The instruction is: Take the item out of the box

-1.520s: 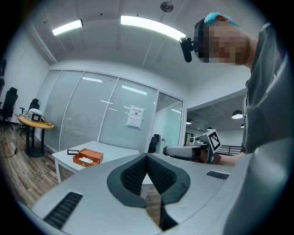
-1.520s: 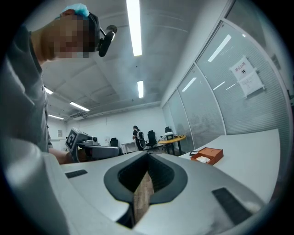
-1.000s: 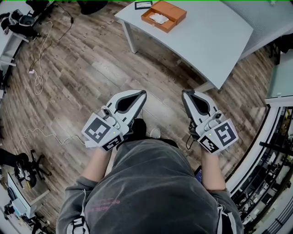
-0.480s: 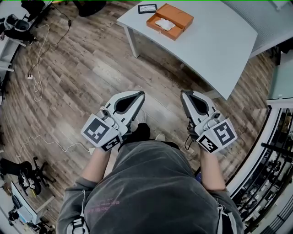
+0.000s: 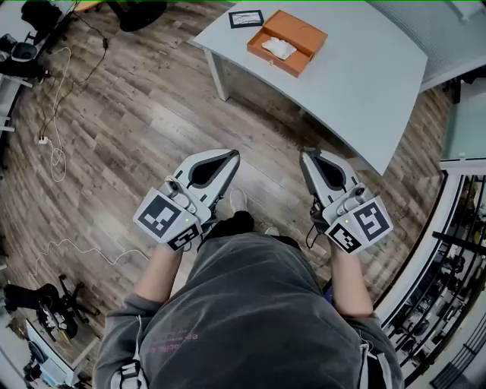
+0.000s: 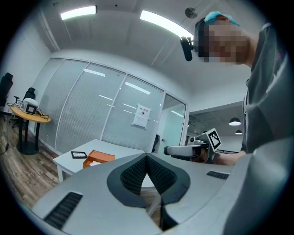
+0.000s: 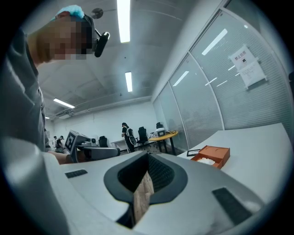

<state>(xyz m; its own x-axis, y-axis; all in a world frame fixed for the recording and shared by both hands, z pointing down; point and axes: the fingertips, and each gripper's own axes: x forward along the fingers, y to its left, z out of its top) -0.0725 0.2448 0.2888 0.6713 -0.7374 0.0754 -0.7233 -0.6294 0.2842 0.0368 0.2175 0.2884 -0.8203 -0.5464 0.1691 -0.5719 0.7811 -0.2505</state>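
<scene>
Task not begun; everything is left to do.

- Left gripper (image 5: 230, 156): clenched, nothing between the jaws.
- Right gripper (image 5: 307, 156): clenched, also empty.
- Both are held low at the person's front, well apart from the pale grey desk (image 5: 364, 83) at 12 o'clock.
- Open orange cardboard box (image 5: 304, 36) sits on the desk, with 1 white crumpled item (image 5: 279, 49) inside, untouched.
- Small black-framed card (image 5: 245, 18) lies just beside the box at 10 o'clock.
- Remaining: approach, reach in, grasp, lift out.

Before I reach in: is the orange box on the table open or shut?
Open: the head view looks straight into the orange box, where a white item lies uncovered.
</scene>
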